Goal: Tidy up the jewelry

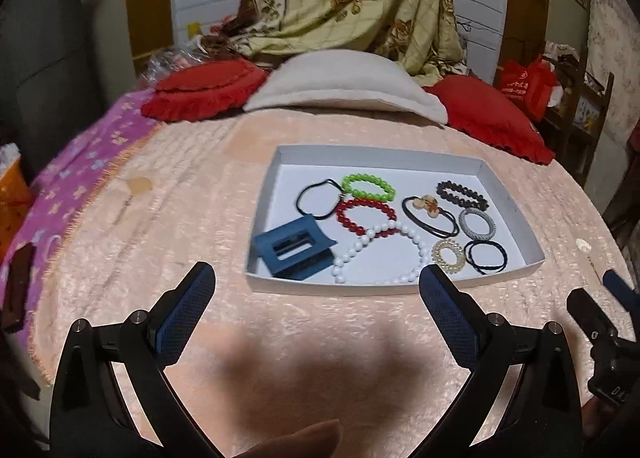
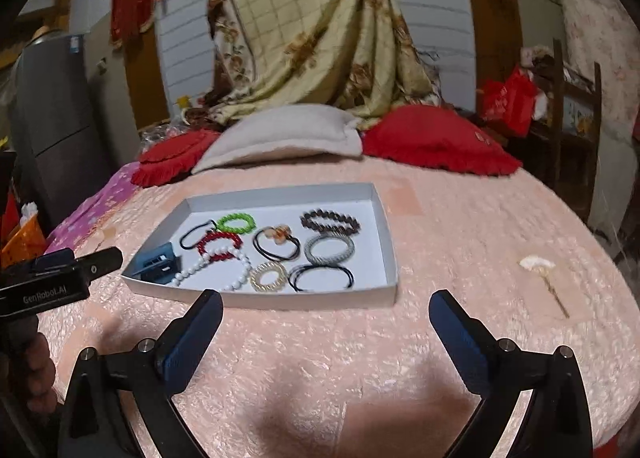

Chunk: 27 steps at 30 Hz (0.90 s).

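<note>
- Both tongs stand wide open and hold nothing: the left tongs (image 1: 316, 282) and the right tongs (image 2: 326, 308) hover over the pink bedspread (image 2: 460, 226), short of the white tray (image 2: 280, 300).
- Ahead of the right tongs and slightly to their left lies the tray, its long side running across their line of reach; its near wall sits just beyond their fingertips.
- Inside it rest a blue hair clip (image 1: 294, 250), a white bead bracelet (image 1: 384, 254), red and green bead bracelets, and several hair ties.
- One piece is left out, to my eye: a small white flower pin (image 2: 538, 264) ahead and to the right of the right tongs, stem pointing back toward them.
- That pin lies nearer the right hand, which points downward at a slant; a swing to the right would likely bring it between the fingers.
</note>
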### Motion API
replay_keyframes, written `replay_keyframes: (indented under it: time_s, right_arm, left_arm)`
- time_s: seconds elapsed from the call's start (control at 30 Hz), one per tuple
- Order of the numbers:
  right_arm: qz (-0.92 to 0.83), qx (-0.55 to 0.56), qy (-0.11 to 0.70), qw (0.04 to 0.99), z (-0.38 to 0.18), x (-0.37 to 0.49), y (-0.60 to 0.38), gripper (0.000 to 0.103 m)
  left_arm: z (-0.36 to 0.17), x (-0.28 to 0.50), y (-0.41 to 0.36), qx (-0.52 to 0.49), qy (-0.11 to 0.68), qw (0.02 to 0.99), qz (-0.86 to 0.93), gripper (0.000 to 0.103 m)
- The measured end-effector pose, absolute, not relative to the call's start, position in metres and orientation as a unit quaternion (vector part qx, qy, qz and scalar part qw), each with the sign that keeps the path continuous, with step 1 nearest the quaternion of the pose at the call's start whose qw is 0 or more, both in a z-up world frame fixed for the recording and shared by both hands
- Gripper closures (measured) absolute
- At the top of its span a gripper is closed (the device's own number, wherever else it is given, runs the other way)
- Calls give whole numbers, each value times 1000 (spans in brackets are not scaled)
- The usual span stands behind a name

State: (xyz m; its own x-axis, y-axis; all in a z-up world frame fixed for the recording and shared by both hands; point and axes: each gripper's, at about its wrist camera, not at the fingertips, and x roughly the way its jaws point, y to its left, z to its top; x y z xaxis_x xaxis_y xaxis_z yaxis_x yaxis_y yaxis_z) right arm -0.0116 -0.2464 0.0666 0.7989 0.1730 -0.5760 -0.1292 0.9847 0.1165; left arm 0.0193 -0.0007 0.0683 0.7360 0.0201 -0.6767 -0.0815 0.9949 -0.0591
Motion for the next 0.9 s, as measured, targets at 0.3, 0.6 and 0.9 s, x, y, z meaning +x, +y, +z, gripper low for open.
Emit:
replay_keyframes:
  time_s: [0.3, 0.6, 0.9]
  right_arm:
    - [101, -8, 328, 939, 65, 7, -229, 1]
    - [102, -6, 376, 921, 48, 37, -225, 1]
    - [81, -14, 371, 925, 50, 34, -221, 1]
  left_arm:
    - [47, 30, -15, -20, 391, 920, 27, 1]
    - [45, 34, -17, -23, 399, 917, 16, 1]
    - [45, 39, -24, -31, 403, 915, 4, 1]
